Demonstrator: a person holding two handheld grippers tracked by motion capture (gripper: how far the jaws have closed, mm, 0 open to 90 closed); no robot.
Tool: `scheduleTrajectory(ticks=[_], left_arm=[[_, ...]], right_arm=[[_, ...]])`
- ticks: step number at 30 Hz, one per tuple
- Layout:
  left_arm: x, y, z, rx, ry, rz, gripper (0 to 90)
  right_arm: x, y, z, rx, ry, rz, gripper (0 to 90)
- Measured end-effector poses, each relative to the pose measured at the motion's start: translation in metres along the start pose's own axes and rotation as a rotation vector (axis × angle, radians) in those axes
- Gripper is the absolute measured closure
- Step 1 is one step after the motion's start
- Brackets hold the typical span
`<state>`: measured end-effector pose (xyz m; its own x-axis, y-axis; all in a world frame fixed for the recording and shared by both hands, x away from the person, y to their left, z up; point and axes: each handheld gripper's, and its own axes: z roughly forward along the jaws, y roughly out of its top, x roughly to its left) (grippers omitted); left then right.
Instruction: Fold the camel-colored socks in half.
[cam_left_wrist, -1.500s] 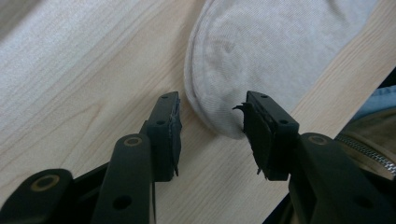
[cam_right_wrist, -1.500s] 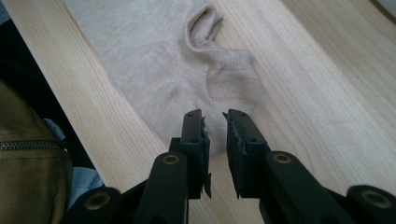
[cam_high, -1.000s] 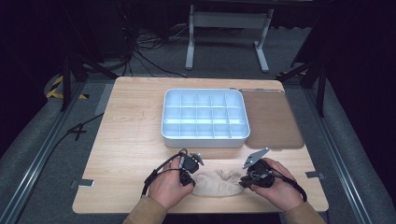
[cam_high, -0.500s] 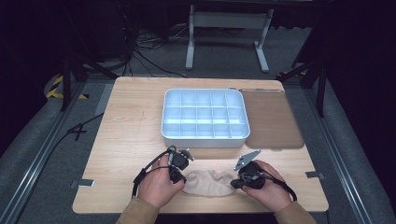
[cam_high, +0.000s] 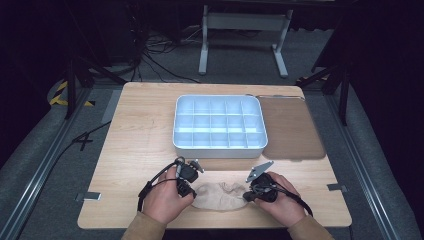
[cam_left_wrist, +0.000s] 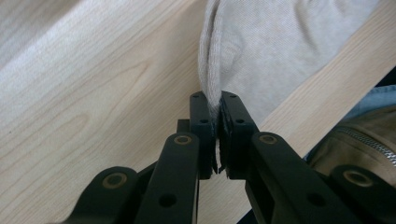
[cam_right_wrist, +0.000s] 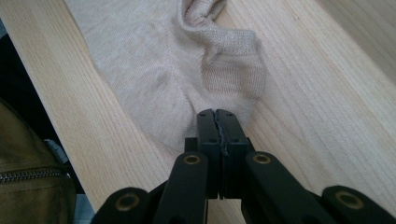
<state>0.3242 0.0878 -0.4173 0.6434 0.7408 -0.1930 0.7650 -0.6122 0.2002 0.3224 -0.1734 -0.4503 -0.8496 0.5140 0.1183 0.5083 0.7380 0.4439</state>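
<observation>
The left claw (cam_left_wrist: 217, 122) has its jaws closed on a thin fold at one end of the beige sock (cam_high: 220, 196), and the right claw (cam_right_wrist: 217, 128) pinches the other end's edge; so little soft, stretchy knit is caught that a pull apart could slip it free. The sock lies limp and wrinkled on the pale wood bench (cam_high: 135, 130), just nearside of the white compartment tray (cam_high: 218, 149).
</observation>
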Motion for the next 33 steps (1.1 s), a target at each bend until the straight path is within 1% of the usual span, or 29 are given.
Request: scheduleTrajectory(ticks=[1,3,4,5,6,11,14,16,19,22,23,24,30,32,33], left_arm=[[-0.002,0.001,-0.002,-0.004,-0.002,-0.001,85.1],[-0.005,0.003,-0.006,-0.013,-0.007,0.015,85.1],[-0.007,0.005,-0.008,-0.028,-0.017,0.027,85.1],[-0.007,0.005,-0.008,-0.028,-0.017,0.027,85.1],[-0.011,0.008,-0.011,-0.044,-0.039,0.044,85.1],[-0.021,0.016,-0.015,-0.075,-0.085,0.082,85.1],[-0.025,0.022,-0.014,-0.091,-0.120,0.100,85.1],[-0.027,0.025,-0.013,-0.108,-0.138,0.100,85.1],[-0.032,0.032,-0.012,-0.123,-0.163,0.115,85.1],[-0.035,0.036,-0.010,-0.127,-0.174,0.116,85.1],[-0.037,0.039,-0.008,-0.127,-0.175,0.131,85.1],[-0.039,0.041,-0.007,-0.126,-0.178,0.130,85.1],[-0.048,0.052,0.005,-0.136,-0.195,0.155,85.2],[-0.052,0.055,0.008,-0.130,-0.198,0.160,85.1],[-0.053,0.057,0.011,-0.140,-0.200,0.163,85.1]], right_arm=[[0.000,0.000,0.000,0.000,0.000,0.000,90.0],[0.000,-0.001,0.000,-0.006,0.002,-0.018,90.0],[0.000,-0.002,0.000,-0.012,0.002,-0.014,90.0],[0.000,-0.002,0.000,-0.012,0.002,-0.014,90.0],[0.000,-0.003,0.000,-0.018,0.002,-0.012,90.0],[-0.001,-0.006,0.000,-0.038,0.007,-0.005,90.0],[-0.001,-0.007,-0.001,-0.045,0.012,-0.010,89.9],[-0.002,-0.007,0.000,-0.050,0.014,-0.011,89.9],[-0.002,-0.008,0.000,-0.054,0.019,-0.002,89.9],[-0.003,-0.009,-0.001,-0.058,0.025,0.006,89.9],[-0.003,-0.009,0.000,-0.062,0.020,0.009,89.9],[-0.003,-0.009,0.000,-0.062,0.020,0.009,89.9],[-0.003,-0.011,0.000,-0.073,0.021,0.017,89.9],[-0.002,-0.011,0.000,-0.076,0.020,0.018,89.9],[-0.002,-0.012,0.000,-0.077,0.019,0.017,89.8]])
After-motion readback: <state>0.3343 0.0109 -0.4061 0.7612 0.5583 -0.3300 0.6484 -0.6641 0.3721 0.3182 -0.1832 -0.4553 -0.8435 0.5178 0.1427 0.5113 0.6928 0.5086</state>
